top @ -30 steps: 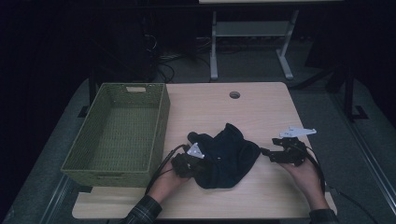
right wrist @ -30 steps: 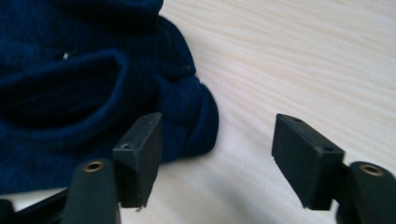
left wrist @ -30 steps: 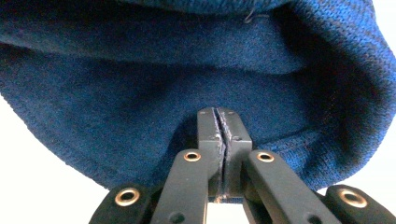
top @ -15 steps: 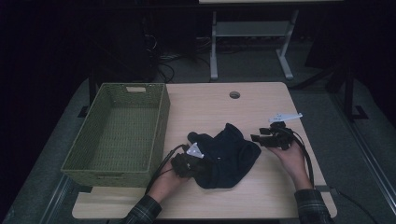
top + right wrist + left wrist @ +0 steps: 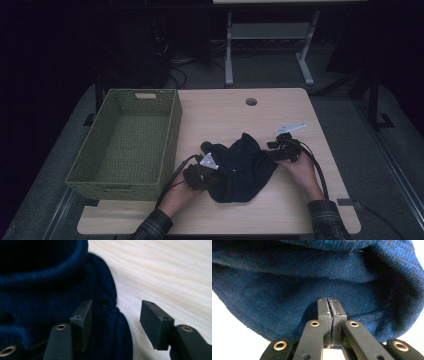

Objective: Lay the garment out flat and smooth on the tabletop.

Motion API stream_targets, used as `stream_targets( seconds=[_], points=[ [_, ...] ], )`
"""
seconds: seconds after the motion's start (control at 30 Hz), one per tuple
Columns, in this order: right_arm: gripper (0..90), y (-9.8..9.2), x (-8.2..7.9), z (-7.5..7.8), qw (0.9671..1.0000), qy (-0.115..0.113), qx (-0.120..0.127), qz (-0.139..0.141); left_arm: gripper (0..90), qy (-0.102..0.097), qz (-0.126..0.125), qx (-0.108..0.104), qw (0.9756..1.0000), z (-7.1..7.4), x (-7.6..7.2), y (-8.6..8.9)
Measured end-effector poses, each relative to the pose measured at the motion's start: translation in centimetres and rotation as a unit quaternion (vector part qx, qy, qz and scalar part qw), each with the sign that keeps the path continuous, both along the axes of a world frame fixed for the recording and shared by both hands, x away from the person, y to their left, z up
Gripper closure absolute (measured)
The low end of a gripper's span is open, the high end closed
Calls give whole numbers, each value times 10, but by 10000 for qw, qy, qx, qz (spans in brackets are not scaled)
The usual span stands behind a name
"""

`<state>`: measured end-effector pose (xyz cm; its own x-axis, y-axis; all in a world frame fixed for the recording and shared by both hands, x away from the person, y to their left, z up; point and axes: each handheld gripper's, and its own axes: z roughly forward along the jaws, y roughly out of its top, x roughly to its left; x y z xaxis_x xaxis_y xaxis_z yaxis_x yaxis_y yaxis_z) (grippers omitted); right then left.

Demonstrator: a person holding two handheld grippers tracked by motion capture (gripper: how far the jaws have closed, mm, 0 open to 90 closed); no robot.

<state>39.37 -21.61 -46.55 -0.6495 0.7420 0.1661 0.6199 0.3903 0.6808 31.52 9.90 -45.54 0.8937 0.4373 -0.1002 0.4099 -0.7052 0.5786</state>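
Observation:
A dark blue knitted garment (image 5: 245, 167) lies crumpled on the wooden table (image 5: 225, 112), near its front. My left gripper (image 5: 214, 179) is at the garment's left edge. In the left gripper view its jaws (image 5: 328, 302) are pressed together with the blue knit (image 5: 312, 277) pinched between the pads. My right gripper (image 5: 270, 152) rests at the garment's right edge. Its jaws (image 5: 116, 312) have just been closing a little and still stand apart. One pad lies against a fold of the garment (image 5: 50, 290), the other over bare table.
A green woven basket (image 5: 175, 125) stands empty along the table's left side. A round cable hole (image 5: 251, 101) sits at the back middle. Cables trail from both grippers toward the front edge. Beyond the table are dark floor and a white stand (image 5: 229, 55).
My right hand has moved left and slightly away from the front edge, up to the garment's right side. The left hand and the garment have stayed put.

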Motion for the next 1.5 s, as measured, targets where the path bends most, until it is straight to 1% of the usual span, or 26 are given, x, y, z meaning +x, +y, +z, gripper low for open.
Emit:
stream_targets(
  seconds=[0.07, 0.1, 0.27, 0.33, 0.37, 0.43, 0.5, 0.53, 0.57, 0.6, 0.63, 0.73, 0.77, 0.83, 0.87, 0.9, 0.97, 1.03, 1.1, 1.2, 1.23, 1.27, 1.33, 1.37, 1.4, 1.5],
  points=[
    [460, 1, 0, -4, 9999, 75, -90, 49, 886, 10, 34, -31, 10000, 0, 0, 0],
    [485, 1, 0, -4, 9999, 75, -58, 63, 886, 12, 35, -33, 10000, 0, 0, 0],
    [659, 3, -2, -3, 9998, 126, -49, 158, 886, 21, 43, -37, 10000, 0, 0, 0],
    [741, 3, -2, -4, 9997, 180, 31, 154, 886, 24, 46, -34, 10000, 0, 0, 0],
    [741, 3, -2, -4, 9997, 180, 31, 154, 886, 34, 64, -44, 10000, 0, 0, -1],
    [776, 3, -3, -3, 9997, 195, 59, 149, 886, 37, 59, -28, 10000, 0, 0, -1],
    [787, 3, -3, -1, 9998, 154, 43, 147, 886, 28, 51, -4, 10000, 0, 0, -1],
    [789, 2, -5, 3, 9999, 73, -10, 128, 886, 28, 38, 9, 10000, 0, 0, -1],
    [789, 2, -5, 3, 9999, 73, -10, 128, 886, 28, 38, 9, 10000, 0, 0, -1],
    [790, 0, -6, 7, 10000, -19, -1, 77, 886, 29, 35, 15, 10000, 0, 0, -1],
    [790, 0, -6, 7, 10000, -19, -1, 77, 886, 21, 34, 17, 10000, 0, 0, -1],
    [791, -3, -9, 15, 9999, -160, 2, 13, 887, 16, 30, 30, 10000, 1, 0, -2],
    [791, -4, -10, 18, 9998, -204, -5, -19, 887, 7, -8, 75, 10000, 1, 0, -2],
    [791, -7, -12, 23, 9994, -329, -35, -64, 887, 4, -6, 74, 10000, 1, 0, -2],
    [791, -10, -14, 29, 9988, -473, -76, -129, 888, 8, -5, 76, 10000, 1, 0, -2],
    [791, -10, -14, 29, 9988, -473, -76, -129, 888, 8, -4, 75, 10000, 1, 0, -2],
    [791, -14, -15, 33, 9982, -566, -109, -189, 888, 12, -4, 79, 10000, 1, 0, -2],
    [791, -20, -14, 38, 9980, -569, -101, -260, 888, 10, 0, 80, 10000, 1, 0, -2],
    [790, -25, -15, 43, 9973, -643, -78, -338, 889, 22, 28, 61, 10000, 1, 0, -2],
    [790, -31, -14, 49, 9963, -733, -123, -442, 889, 18, 32, 64, 10000, 1, 0, -3],
    [791, -34, -14, 51, 9956, -794, -128, -479, 890, 19, 33, 64, 10000, 1, 0, -3],
    [791, -38, -13, 52, 9950, -843, -61, -536, 890, 16, 30, 67, 10000, 1, 0, -3],
    [790, -44, -12, 55, 9945, -833, -61, -629, 891, 8, 25, 73, 10000, 1, 0, -3],
    [791, -47, -11, 56, 9939, -863, -70, -686, 891, 8, 24, 71, 10000, 1, 0, -3],
    [791, -54, -8, 59, 9930, -876, -75, -794, 892, 6, 22, 73, 10000, 1, 0, -3],
    [791, -60, -7, 61, 9921, -897, -98, -870, 893, 8, 22, 70, 10000, 1, 0, -3]
  ],
)
